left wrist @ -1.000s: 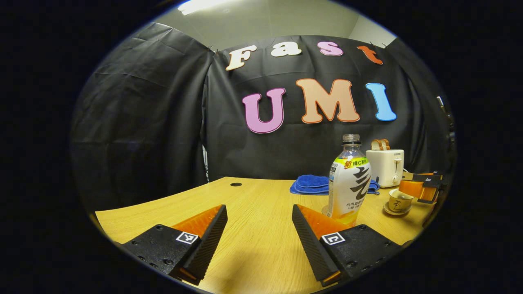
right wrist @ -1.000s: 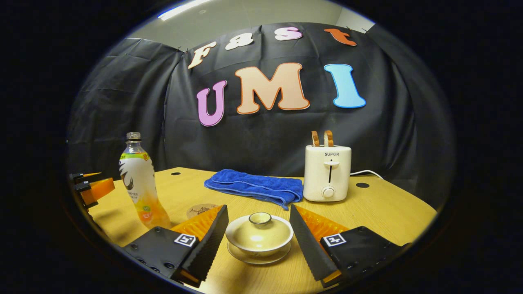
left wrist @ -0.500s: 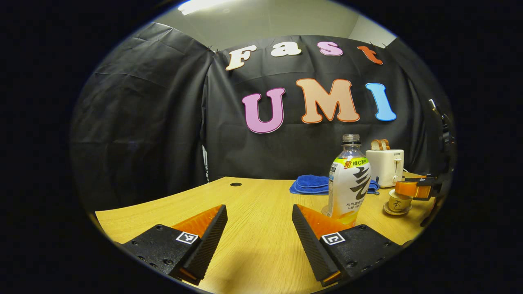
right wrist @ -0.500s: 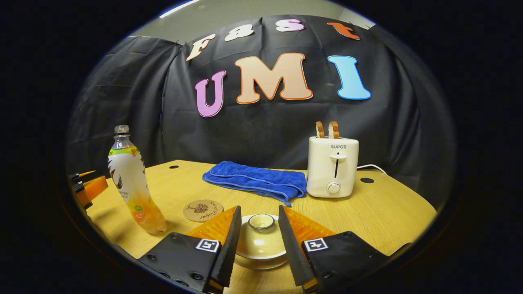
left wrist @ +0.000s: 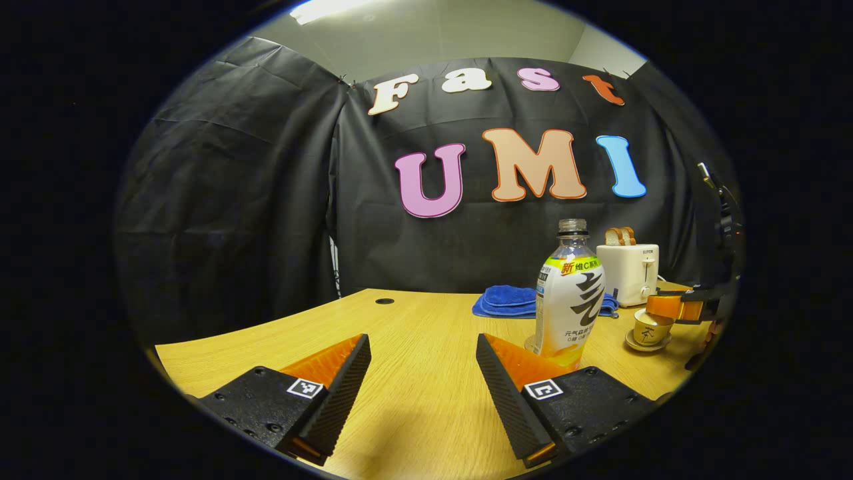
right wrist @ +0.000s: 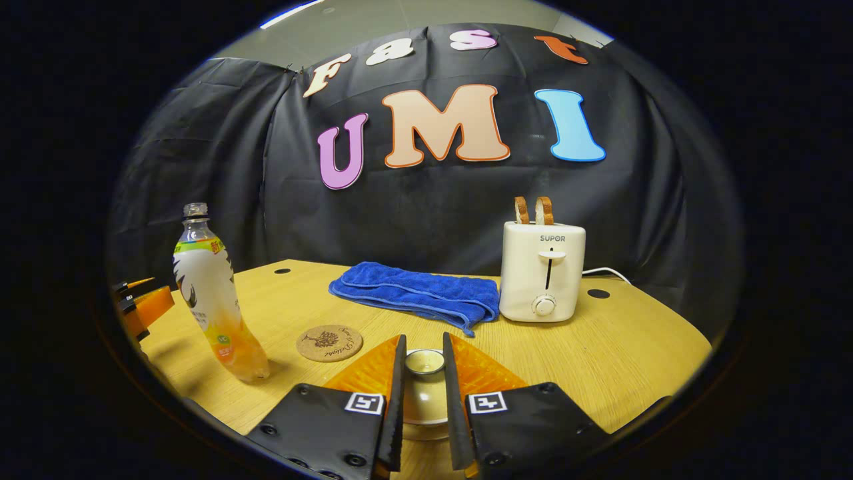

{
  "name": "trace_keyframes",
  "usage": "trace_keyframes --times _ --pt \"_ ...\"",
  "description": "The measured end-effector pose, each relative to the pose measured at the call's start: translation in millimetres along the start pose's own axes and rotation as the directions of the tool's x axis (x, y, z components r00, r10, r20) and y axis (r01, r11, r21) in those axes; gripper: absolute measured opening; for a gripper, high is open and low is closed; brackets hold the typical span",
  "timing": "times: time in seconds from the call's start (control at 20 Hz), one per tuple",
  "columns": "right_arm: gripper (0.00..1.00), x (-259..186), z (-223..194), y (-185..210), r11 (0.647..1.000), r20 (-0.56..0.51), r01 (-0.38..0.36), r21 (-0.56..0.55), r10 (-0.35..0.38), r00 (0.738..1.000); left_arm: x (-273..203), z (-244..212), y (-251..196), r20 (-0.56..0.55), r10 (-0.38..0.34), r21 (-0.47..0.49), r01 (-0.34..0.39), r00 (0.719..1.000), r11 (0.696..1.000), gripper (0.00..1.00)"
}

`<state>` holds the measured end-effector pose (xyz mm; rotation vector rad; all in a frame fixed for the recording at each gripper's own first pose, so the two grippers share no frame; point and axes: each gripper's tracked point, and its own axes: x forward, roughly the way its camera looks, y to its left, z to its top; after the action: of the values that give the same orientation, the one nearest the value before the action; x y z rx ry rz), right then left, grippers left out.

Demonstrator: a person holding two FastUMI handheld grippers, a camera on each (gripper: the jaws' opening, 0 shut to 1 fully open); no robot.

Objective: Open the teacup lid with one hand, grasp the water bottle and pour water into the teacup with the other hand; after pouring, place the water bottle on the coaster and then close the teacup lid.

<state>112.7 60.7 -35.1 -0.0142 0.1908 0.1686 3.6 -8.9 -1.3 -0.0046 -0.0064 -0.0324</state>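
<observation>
Black-cloth booth, light wood surface (right wrist: 620,347).

Right claw (right wrist: 424,363): fingers nearly together, pinching the knob of the teacup lid (right wrist: 424,362) from both sides. Lid seated on the teacup (right wrist: 422,412), cup low between the fingers, near front edge of surface. In left gripper view, same claw (left wrist: 681,308) seen far right, sitting on top of the teacup (left wrist: 649,328), which stands on a saucer (left wrist: 645,345).

Outward from right claw: round cork coaster (right wrist: 329,343) just left and slightly behind the cup, bare. Water bottle (right wrist: 216,297) further left, upright, no cap, orange liquid in the lower part, standing on the surface apart from the coaster. Blue folded towel (right wrist: 420,298) behind the cup. White toaster (right wrist: 542,271) right of towel, two bread slices (right wrist: 533,209) sticking up, cord trailing right.

Left claw (left wrist: 423,373): spread wide, holding nothing, low over bare surface. Water bottle (left wrist: 570,297) just beyond its right finger, not between the fingers; contact can't be told. Also visible at left edge of right gripper view (right wrist: 143,307), beside the bottle.
</observation>
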Motion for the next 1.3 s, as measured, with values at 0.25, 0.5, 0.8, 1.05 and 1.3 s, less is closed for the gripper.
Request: trace_keyframes --times 0.25,0.5,0.8,1.05,1.3 --pt "0.32 -0.2 1.3 -0.2 1.0 0.012 -0.005 -0.005 0.005 1.0 0.3 -0.6 -1.1 0.0 -0.004 -0.001 0.004 1.0 1.0 0.93" --pt "0.32 -6.6 6.7 -0.3 1.0 0.059 -0.006 -0.008 0.006 0.998 0.5 0.1 -3.9 0.001 -0.02 -0.002 0.02 1.0 1.0 0.93" --pt "0.32 -18.0 9.5 -5.7 1.0 0.092 0.012 0.001 -0.012 0.996 -0.8 0.6 -22.6 0.007 -0.123 -0.003 0.123 0.992 0.992 0.93" --pt "0.32 -38.8 13.0 -13.5 1.0 0.132 0.029 0.006 -0.03 0.991 -7.0 0.9 -49.0 0.013 -0.277 -0.006 0.277 0.961 0.961 0.93" --pt "0.32 -60.7 15.3 -25.6 0.998 0.163 0.063 0.013 -0.064 0.985 -12.6 1.3 -69.0 0.015 -0.387 -0.006 0.387 0.922 0.922 0.93"
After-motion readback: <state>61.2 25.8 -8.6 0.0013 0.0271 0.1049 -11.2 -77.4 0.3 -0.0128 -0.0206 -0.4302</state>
